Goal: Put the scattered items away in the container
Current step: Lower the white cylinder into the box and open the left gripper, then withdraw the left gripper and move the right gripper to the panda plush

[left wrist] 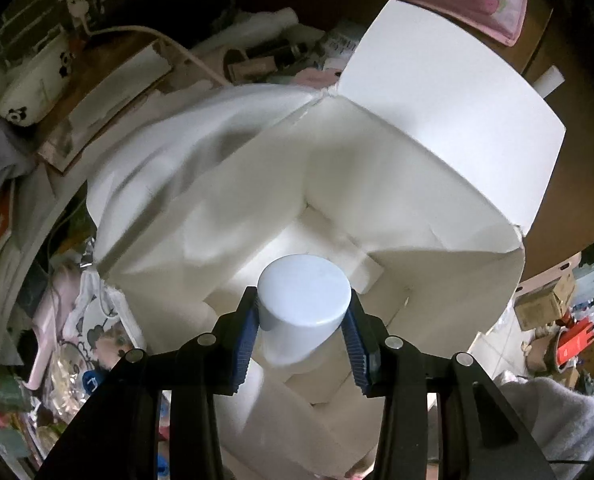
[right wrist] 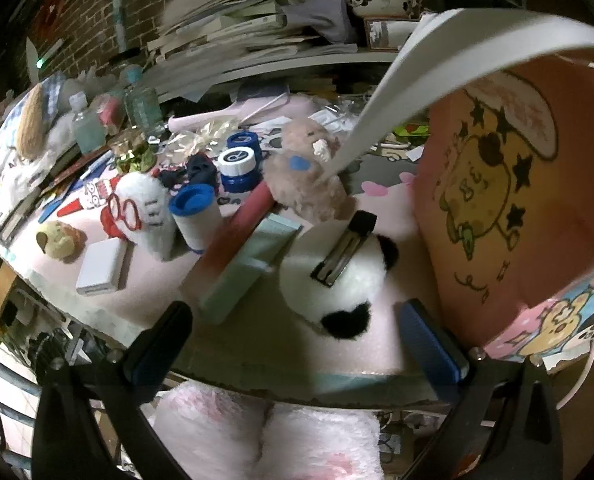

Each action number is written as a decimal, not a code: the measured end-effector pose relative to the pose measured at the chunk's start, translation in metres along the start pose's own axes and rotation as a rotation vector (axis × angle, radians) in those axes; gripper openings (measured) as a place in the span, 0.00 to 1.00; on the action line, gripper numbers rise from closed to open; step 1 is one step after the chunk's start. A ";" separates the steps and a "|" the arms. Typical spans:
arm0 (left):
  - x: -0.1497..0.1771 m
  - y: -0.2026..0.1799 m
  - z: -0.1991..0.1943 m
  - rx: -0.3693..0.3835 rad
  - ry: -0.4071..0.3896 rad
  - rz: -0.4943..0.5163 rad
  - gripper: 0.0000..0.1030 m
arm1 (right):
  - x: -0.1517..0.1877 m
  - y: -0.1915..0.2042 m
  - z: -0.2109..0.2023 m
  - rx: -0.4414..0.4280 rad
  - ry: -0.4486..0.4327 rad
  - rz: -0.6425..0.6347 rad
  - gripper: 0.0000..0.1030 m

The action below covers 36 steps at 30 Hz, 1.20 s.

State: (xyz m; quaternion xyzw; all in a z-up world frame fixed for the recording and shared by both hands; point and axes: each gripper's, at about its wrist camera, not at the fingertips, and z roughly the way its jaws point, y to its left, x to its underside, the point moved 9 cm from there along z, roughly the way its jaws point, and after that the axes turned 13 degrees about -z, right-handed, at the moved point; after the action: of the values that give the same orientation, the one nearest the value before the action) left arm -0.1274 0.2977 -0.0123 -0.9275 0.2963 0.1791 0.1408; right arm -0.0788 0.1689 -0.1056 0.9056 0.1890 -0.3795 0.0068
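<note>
Left wrist view: the left gripper (left wrist: 303,322) points down into an open white cardboard box (left wrist: 437,200), a white cylindrical jar (left wrist: 304,300) between its blue pads (left wrist: 244,338); the jaws stand half wide, and whether the pads press it cannot be told. Right wrist view: the right gripper (right wrist: 297,340), jaws wide and empty, hovers over the bench (right wrist: 265,340) near a panda plush (right wrist: 337,280), a blue-capped tube (right wrist: 195,216) and a pink cartoon bag (right wrist: 509,200).

The left gripper (left wrist: 304,332) points steeply downward, its blue pads (left wrist: 244,340) set on either side of a white cylinder (left wrist: 303,304), with the jaws about half spread. The right gripper (right wrist: 297,344) angles down toward the bench's near edge, its jaws wide apart and gripping nothing.
</note>
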 end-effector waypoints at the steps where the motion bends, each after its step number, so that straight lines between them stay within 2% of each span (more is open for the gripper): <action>1: 0.000 0.001 -0.002 -0.007 -0.011 0.006 0.56 | 0.000 0.000 0.000 0.000 -0.003 0.000 1.00; 2: 0.000 0.001 -0.006 -0.014 -0.029 0.011 0.68 | 0.000 0.000 -0.001 0.002 -0.007 -0.001 1.00; 6: -0.003 0.001 -0.024 -0.013 -0.104 0.026 0.70 | 0.000 0.000 -0.001 0.008 -0.017 -0.007 1.00; 8: -0.010 0.005 -0.032 -0.024 -0.156 0.021 0.75 | 0.000 -0.001 -0.002 -0.002 -0.032 0.002 1.00; 10: -0.015 0.013 -0.048 -0.042 -0.242 0.007 0.80 | 0.001 -0.001 -0.004 -0.018 -0.051 0.009 1.00; 14: -0.015 0.034 -0.087 -0.098 -0.438 -0.031 0.81 | 0.002 0.001 -0.010 -0.037 -0.085 0.008 1.00; 17: 0.008 0.061 -0.130 -0.178 -0.594 -0.090 0.91 | 0.002 0.004 -0.013 -0.030 -0.104 -0.012 1.00; 20: 0.044 0.095 -0.166 -0.261 -0.737 -0.185 0.91 | 0.002 0.005 -0.017 -0.030 -0.127 -0.020 0.99; 23: 0.092 0.124 -0.187 -0.274 -0.831 -0.262 0.93 | 0.001 0.004 -0.027 -0.030 -0.175 -0.016 0.99; 25: 0.125 0.140 -0.188 -0.268 -0.858 -0.300 0.96 | 0.001 0.002 -0.036 -0.011 -0.212 -0.017 0.97; 27: 0.149 0.151 -0.181 -0.258 -0.866 -0.332 0.96 | 0.001 0.002 -0.042 0.016 -0.236 -0.028 0.80; 30: 0.179 0.166 -0.166 -0.221 -0.872 -0.396 0.96 | 0.004 0.002 -0.038 0.057 -0.212 -0.050 0.68; 33: 0.193 0.177 -0.151 -0.146 -0.875 -0.455 0.96 | 0.009 0.001 -0.030 0.082 -0.199 -0.042 0.60; 36: 0.199 0.184 -0.139 -0.123 -0.869 -0.476 0.96 | 0.004 -0.005 -0.030 0.156 -0.225 -0.030 0.58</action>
State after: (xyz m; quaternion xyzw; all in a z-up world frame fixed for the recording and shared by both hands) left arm -0.0518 0.0023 0.0008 -0.8156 -0.0210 0.5292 0.2331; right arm -0.0574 0.1796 -0.0866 0.8522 0.1706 -0.4923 -0.0482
